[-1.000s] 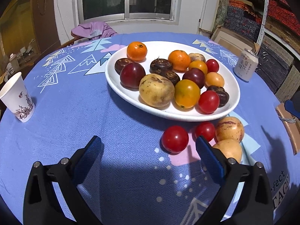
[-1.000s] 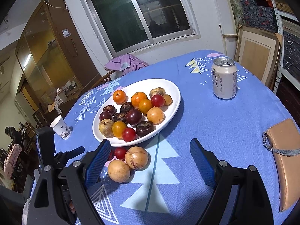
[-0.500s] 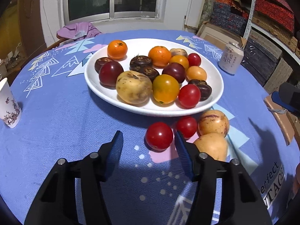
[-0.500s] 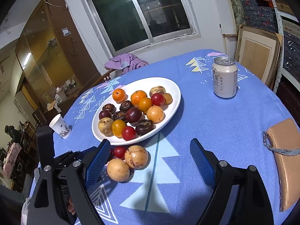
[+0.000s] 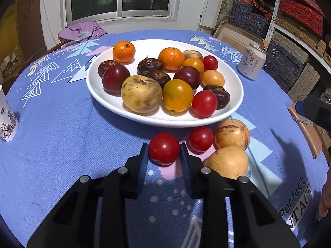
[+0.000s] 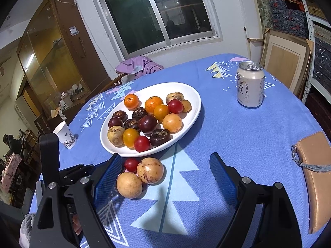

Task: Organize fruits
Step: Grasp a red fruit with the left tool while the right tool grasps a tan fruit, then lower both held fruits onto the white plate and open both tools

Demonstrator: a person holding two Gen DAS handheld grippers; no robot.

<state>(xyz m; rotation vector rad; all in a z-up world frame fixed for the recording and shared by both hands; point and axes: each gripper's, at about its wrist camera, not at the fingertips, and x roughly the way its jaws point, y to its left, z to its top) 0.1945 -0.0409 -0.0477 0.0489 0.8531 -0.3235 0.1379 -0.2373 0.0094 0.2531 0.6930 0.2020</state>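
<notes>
The left gripper (image 5: 164, 150) has just been closing its fingers (image 5: 144, 152) on the red tomato (image 5: 164, 148) beside the plate (image 5: 234, 84); too hard a squeeze could burst it.

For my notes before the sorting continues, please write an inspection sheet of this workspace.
Surface: round table under a blue tablecloth.
Job's things: white plate full of fruit; beside it a red tomato, a second tomato and two yellow fruits.
Clutter: drink can, paper cup, tan pouch.
Grippers: left gripper has just closed on the red tomato; right gripper open, empty.
Cables: nothing seen.
Surroundings: window, wooden cabinet, stacked boxes.
</notes>
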